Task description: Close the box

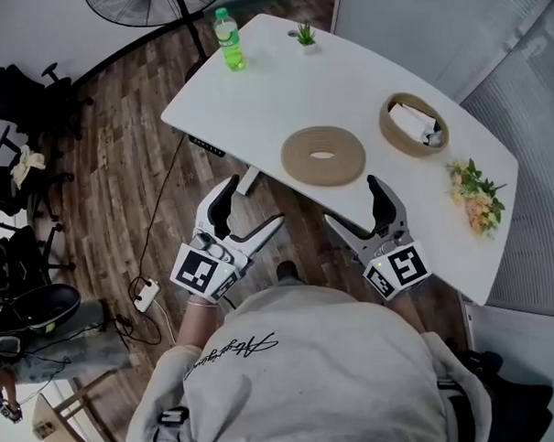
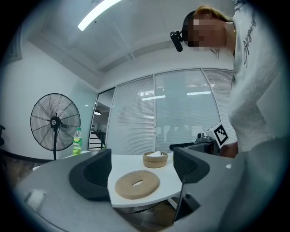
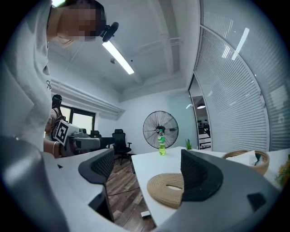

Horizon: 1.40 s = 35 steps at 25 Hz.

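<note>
Just past the grey sweatshirt (image 1: 311, 370), the left tongs (image 1: 252, 212) and right tongs (image 1: 354, 207) hang wide open and empty, short of the woven lid (image 1: 323, 156) on the table (image 1: 344, 75). They look poised to flank it. The uncovered box (image 1: 386, 126) sits right of that lid.

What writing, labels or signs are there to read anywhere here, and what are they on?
No text here reads clearly.
Back of the sweatshirt: cursive lettering, too blurred to read.
Label on the green bottle: too small to read.
Cubes on the left tool and the right tool: black-and-white square markers, patterns only, no words.
</note>
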Each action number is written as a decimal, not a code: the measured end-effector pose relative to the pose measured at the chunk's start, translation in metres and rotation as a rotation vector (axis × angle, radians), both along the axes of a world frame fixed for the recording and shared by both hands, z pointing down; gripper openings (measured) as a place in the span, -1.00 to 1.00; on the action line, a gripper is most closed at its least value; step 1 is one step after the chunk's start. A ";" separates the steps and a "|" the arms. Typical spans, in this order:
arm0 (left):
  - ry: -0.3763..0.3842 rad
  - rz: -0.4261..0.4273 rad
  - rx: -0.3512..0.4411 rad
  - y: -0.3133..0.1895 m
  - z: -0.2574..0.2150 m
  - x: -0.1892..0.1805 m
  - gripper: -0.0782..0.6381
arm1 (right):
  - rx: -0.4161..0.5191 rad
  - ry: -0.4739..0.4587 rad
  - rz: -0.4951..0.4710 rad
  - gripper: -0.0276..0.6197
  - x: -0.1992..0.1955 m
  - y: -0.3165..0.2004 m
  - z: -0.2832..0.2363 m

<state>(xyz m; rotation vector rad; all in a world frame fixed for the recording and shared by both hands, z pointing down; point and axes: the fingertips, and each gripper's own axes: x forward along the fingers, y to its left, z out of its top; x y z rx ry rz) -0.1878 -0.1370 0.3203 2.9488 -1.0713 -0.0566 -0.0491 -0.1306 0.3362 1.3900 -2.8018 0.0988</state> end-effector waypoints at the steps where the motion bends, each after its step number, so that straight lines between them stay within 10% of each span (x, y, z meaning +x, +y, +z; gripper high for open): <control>1: 0.000 0.007 0.001 -0.005 0.000 0.000 0.37 | 0.000 -0.002 0.010 0.46 0.001 -0.004 0.001; 20: -0.011 0.090 -0.024 -0.049 0.016 0.013 0.37 | -0.008 0.000 0.089 0.46 0.013 -0.042 0.008; 35: -0.013 0.003 -0.021 -0.074 0.011 0.035 0.37 | -0.014 0.023 -0.046 0.46 0.036 -0.079 0.006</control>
